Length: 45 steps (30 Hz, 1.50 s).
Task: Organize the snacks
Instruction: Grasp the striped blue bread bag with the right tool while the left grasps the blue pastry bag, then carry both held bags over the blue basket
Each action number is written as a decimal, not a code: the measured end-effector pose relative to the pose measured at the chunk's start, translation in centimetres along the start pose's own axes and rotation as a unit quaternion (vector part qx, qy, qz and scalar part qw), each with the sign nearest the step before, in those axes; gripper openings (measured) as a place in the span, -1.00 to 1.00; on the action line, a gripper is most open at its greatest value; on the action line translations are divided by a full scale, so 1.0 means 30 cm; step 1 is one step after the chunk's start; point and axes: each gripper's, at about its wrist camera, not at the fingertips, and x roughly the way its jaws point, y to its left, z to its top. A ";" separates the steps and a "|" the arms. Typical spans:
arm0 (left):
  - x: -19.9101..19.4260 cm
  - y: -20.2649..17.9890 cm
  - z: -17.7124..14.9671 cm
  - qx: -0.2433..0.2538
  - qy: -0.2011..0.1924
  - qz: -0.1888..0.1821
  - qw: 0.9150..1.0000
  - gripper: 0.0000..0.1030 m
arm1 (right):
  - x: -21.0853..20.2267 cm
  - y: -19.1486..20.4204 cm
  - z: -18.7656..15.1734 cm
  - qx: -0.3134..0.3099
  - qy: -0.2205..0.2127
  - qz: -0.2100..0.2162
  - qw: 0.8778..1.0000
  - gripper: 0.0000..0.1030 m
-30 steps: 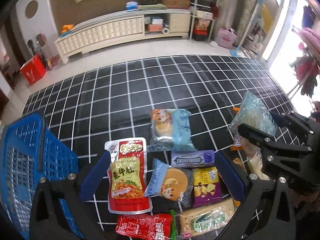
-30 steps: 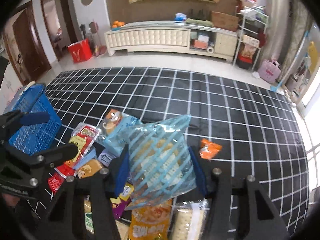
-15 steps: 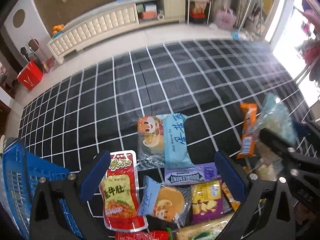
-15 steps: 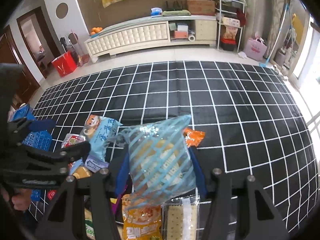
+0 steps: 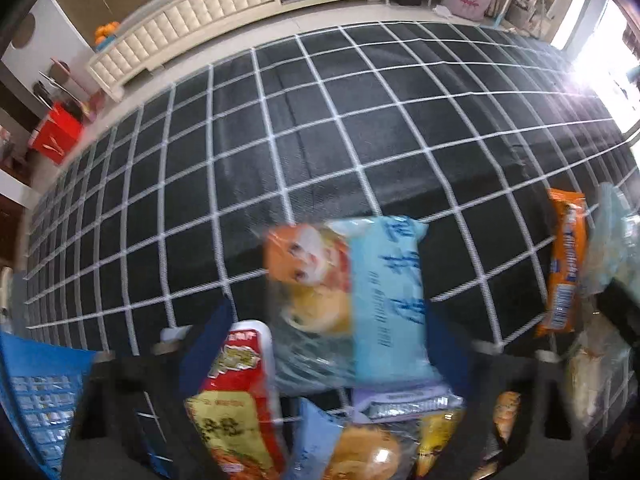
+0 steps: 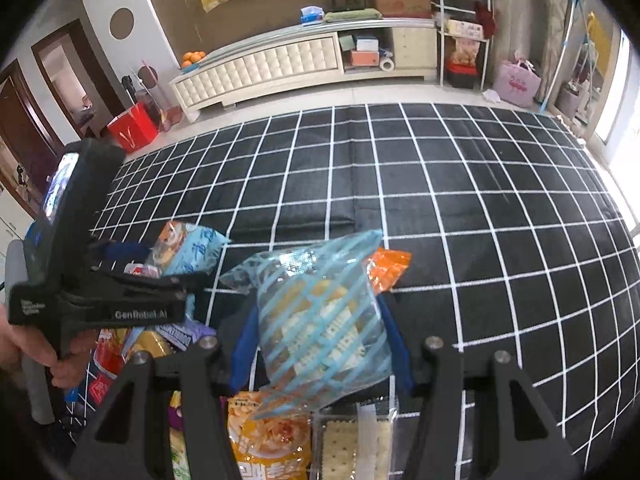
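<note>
Both wrist cameras hang low over the checked mat (image 5: 320,128), facing the cream cabinet (image 6: 280,64) at frame top. Both show the cartoon snack pack (image 5: 348,300) (image 6: 188,244): centre in the left view, left-centre in the right.

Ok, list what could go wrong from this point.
1. The right gripper pinches only the lower part of the blue-striped bag; the thin film may slip out on the way to the blue basket.
2. The left gripper is open around the light-blue bun pack, with the red pouch against its left finger, so closing may catch both.
3. The left view is blurred by motion; a rushed grasp could miss.
</note>
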 end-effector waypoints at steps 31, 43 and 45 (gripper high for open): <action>-0.640 0.173 -0.376 -0.035 -0.152 -0.033 0.987 0.23 | -0.380 0.370 0.040 -0.071 -0.073 0.006 0.995 0.18; -0.809 0.502 -0.528 -0.077 -0.180 -0.041 0.980 0.24 | -0.390 0.654 0.078 -0.124 -0.090 0.037 0.988 0.18; -0.825 0.562 -0.553 -0.082 -0.181 -0.030 0.980 0.24 | -0.379 0.707 0.081 -0.134 -0.087 0.044 0.986 0.18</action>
